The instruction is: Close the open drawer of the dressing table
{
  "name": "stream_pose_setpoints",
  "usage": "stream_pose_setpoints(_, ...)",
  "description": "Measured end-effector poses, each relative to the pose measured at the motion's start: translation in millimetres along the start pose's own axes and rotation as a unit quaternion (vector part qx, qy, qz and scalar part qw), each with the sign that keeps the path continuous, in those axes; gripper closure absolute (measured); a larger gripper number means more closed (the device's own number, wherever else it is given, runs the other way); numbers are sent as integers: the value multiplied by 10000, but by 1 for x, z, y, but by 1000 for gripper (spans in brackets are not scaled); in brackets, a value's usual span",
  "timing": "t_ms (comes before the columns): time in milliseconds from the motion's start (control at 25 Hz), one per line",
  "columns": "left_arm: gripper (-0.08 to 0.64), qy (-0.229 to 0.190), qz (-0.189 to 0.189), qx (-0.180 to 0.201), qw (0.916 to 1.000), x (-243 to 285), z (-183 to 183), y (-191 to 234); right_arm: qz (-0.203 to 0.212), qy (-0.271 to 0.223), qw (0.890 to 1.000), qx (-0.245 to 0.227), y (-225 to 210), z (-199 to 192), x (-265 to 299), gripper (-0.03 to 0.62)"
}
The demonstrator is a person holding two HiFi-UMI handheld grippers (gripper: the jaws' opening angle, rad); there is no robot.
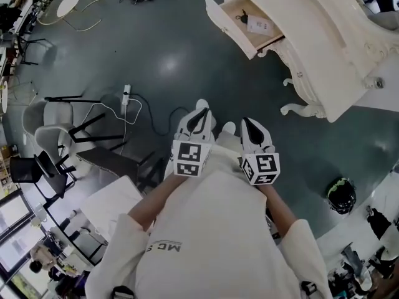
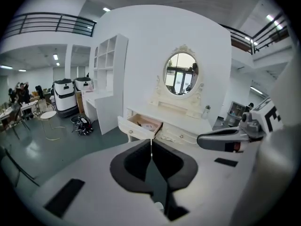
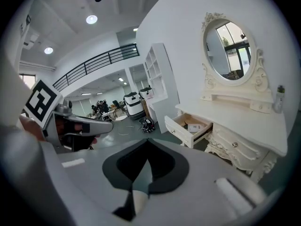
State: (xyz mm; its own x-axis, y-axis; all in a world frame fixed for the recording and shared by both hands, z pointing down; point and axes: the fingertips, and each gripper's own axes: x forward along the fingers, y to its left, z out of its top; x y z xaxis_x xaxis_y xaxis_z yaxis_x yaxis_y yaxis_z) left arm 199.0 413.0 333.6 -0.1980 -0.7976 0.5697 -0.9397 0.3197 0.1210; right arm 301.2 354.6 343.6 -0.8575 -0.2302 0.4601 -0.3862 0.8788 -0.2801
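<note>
Drawer open — well ahead, apart | left claw, right claw: apparently closed, empty

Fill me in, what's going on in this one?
A person stands on the open floor, some way back from the dressing table, with a gripper in each hand held close to the body. The left gripper and the right gripper both have their jaws together and hold nothing. The drawer is pulled out, with a white card lying inside. Neither gripper touches it, so closing has not begun.
</note>
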Motion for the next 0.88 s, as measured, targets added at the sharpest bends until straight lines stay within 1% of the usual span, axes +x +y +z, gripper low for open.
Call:
stream_pose_setpoints(80, 545, 37, 23, -80, 10000, 1, -1, 3, 36, -6, 10000, -45, 1, 0, 3, 595)
stream_pose_setpoints(200, 545, 67, 32, -96, 9999, 14, 2, 6, 97, 25, 9999, -120, -4, 7, 19, 595)
stream_pose_setpoints(280, 545, -2, 20, -88, 10000, 25, 10, 11, 154, 69, 9997, -161, -8, 12, 34, 595)
stream_pose_setpoints(360, 545, -76, 23, -110, 9999, 40, 20, 25, 182, 79, 9995, -230, -12, 21, 56, 595)
stream_pose_setpoints(480, 545, -109, 37, -219, 9997, 70, 39, 63, 126, 87, 9995, -283, -18, 42, 99, 597)
stream_pose_setpoints(600, 545, -25, -14, -274, 9996, 102, 62, 105, 27, 236, 9995, -225, -22, 59, 145, 595)
stream_pose_setpoints(760, 545, 3, -217, -174, 9996, 142, 111, 169, -202, 305, 9993, -120, -24, 100, 212, 595)
stream_pose_setpoints(880, 545, 58, -415, -72, 9991, 165, 139, 209, -335, 304, 9989, -93, -20, 132, 257, 595)
